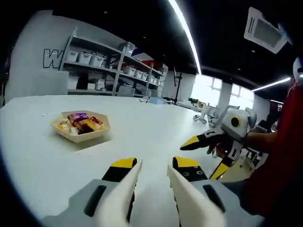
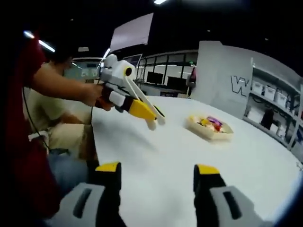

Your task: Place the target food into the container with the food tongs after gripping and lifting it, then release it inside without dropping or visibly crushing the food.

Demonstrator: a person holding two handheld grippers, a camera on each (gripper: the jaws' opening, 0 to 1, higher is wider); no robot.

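Left gripper (image 1: 154,170): mine, jaws apart with nothing between them, held above the white table (image 1: 142,132).
Right gripper (image 2: 156,172): mine, jaws wide apart, nothing held.
Food: wrapped snacks (image 1: 79,122) lying in a shallow tray (image 1: 66,134), well ahead of both grippers.
Tongs: I cannot make them out.

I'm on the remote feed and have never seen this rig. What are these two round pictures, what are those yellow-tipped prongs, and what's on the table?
No robot arm here: a person holds a two-jaw gripper in each hand, each with a fisheye camera looking along its jaws. In the left gripper view, the left gripper rises from the bottom, jaws apart, and the right gripper enters from the right. The right gripper view shows the same in reverse, the right gripper's jaws wide apart. Both hold nothing. On the white table sits a tray of wrapped snacks.
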